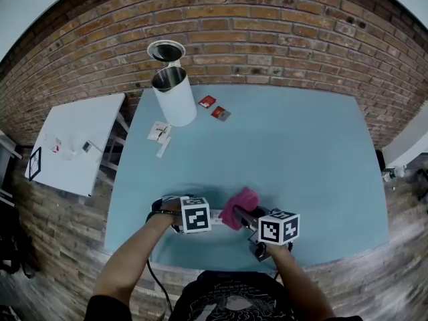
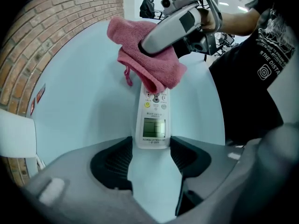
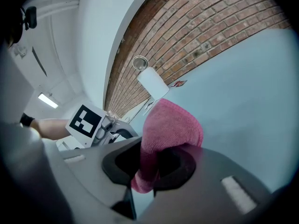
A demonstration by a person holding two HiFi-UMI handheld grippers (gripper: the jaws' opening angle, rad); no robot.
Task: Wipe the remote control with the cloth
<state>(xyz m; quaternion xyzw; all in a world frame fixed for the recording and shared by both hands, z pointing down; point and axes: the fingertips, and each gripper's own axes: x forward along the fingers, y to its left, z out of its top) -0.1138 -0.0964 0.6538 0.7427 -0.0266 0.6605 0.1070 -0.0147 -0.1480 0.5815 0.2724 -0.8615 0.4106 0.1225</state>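
Note:
A white remote control point(image 2: 152, 120) with a small screen lies on the light blue table point(image 1: 301, 152) near its front edge. My left gripper point(image 2: 151, 146) points straight down, and its jaws clasp the near end of the remote from both sides. My right gripper point(image 3: 152, 164) is shut on a pink cloth point(image 3: 170, 125). It holds the cloth point(image 2: 147, 59) down on the far end of the remote, covering the upper buttons. In the head view the cloth point(image 1: 239, 206) sits between the two marker cubes, and only a sliver of the remote point(image 1: 215, 214) shows.
A white cylindrical container point(image 1: 174, 93) with its lid up stands at the table's far left. Two small red packets point(image 1: 212, 107) and some paper slips point(image 1: 159, 132) lie beside it. A white side table point(image 1: 77, 142) stands to the left. A brick wall runs behind.

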